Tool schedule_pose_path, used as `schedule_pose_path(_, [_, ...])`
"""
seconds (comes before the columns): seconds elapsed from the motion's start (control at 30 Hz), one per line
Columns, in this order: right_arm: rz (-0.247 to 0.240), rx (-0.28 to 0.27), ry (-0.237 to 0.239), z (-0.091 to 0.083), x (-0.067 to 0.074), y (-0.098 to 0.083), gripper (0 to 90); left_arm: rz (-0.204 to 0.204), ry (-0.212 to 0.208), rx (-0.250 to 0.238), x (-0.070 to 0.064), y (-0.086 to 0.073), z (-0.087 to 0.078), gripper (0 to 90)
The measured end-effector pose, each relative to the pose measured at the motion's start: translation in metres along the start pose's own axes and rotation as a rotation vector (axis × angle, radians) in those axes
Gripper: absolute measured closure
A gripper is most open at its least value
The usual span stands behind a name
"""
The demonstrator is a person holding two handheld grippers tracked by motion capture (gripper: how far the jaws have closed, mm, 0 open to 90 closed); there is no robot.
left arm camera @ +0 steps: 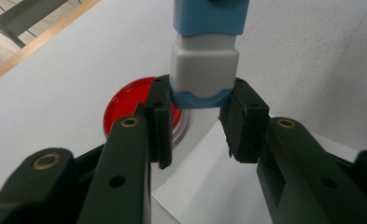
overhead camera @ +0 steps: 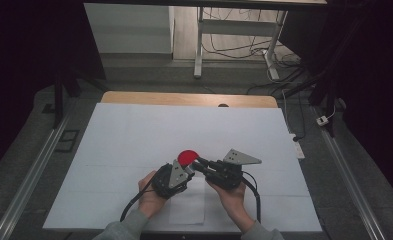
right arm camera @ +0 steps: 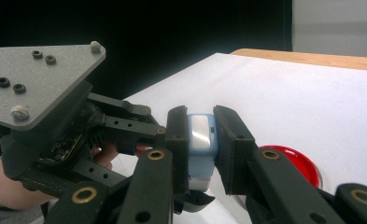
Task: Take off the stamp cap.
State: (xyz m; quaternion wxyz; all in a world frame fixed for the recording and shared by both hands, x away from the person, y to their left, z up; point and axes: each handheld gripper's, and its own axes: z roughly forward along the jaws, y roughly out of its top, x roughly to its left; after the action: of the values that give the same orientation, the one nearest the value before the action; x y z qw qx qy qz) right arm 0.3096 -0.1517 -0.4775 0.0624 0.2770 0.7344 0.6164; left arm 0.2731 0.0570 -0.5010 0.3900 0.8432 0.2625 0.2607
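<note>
We wear grey sleeves [overhead camera: 126, 227] and grip two black two-jaw grippers, left [overhead camera: 190, 170] and right [overhead camera: 200, 163]. Each carries a grey three-cornered plate [right arm camera: 36, 84] (studded with small dark screws), brass-coloured pivot pins [left arm camera: 130, 122] and a trailing black cable [overhead camera: 256, 197].

A lab (paper-covered table [overhead camera: 134, 130], trailing floor cables [overhead camera: 234, 50]).

Glossy plastic stick [left arm camera: 204, 60], matt paper [left arm camera: 209, 186]

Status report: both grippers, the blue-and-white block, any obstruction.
Left gripper and right gripper both shut on blue-and-white block. Held above table. Red dish close beneath.
</note>
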Motion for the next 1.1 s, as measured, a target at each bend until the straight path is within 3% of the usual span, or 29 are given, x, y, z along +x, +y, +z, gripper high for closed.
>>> schedule_pose_path(0.33, [-0.004, 0.002, -0.007, -0.0001, 0.001, 0.0, 75.4, 0.019, 0.01, 0.002, -0.001, -0.0008, 0.0001, 65.4])
schedule_pose_path(1.1, [-0.051, 0.001, -0.05, -0.0001, 0.0092, -0.0014, 75.7, 0.005, 0.013, 0.001, -0.002, -0.0021, 0.0007, 65.6])
